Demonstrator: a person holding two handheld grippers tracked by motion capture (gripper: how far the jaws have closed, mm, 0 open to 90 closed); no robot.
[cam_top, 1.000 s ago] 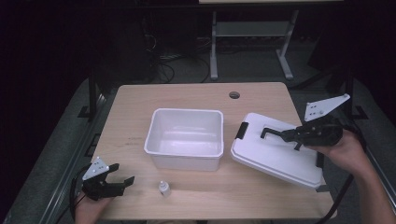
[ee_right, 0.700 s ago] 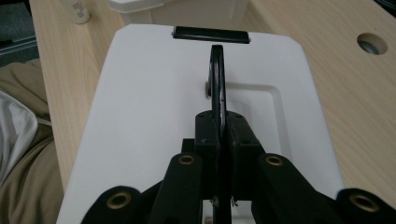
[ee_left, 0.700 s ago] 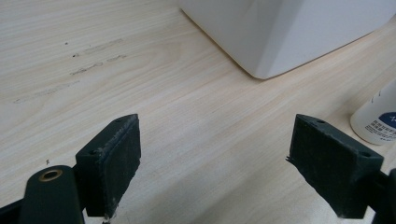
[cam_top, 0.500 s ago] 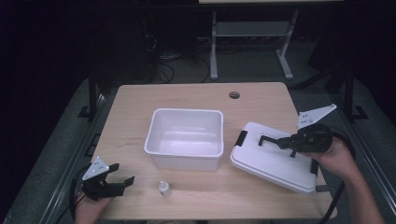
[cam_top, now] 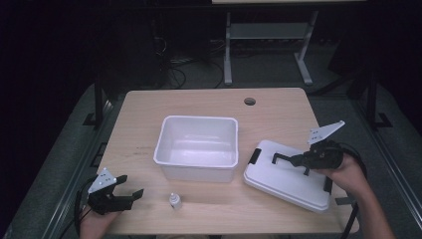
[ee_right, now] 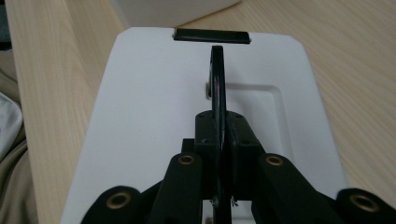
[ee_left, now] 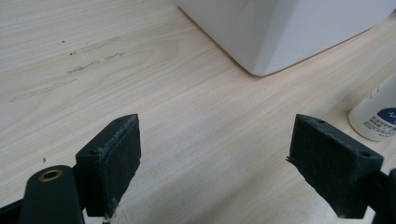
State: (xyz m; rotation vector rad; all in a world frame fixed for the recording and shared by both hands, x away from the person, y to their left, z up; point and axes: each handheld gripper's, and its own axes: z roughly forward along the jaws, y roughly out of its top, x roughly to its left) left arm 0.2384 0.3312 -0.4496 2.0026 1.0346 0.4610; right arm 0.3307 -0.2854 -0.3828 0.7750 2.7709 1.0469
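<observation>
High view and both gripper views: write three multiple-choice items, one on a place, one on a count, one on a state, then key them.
1. Where does the small bottle stand?
A. in front of the white bin
B. inside the bin
C. on the lid

2. How many round holes has the table?
A. none
B. one
C. three

3. How do the right gripper's jaws stand?
A. wide open
B. shut on the lid's black handle
C. shut on the bottle

A: the bottle stands on bare wood, nearer the person than the bin.
B: one hole near the far edge.
B: the pads clamp the upright handle of the white lid.
</observation>
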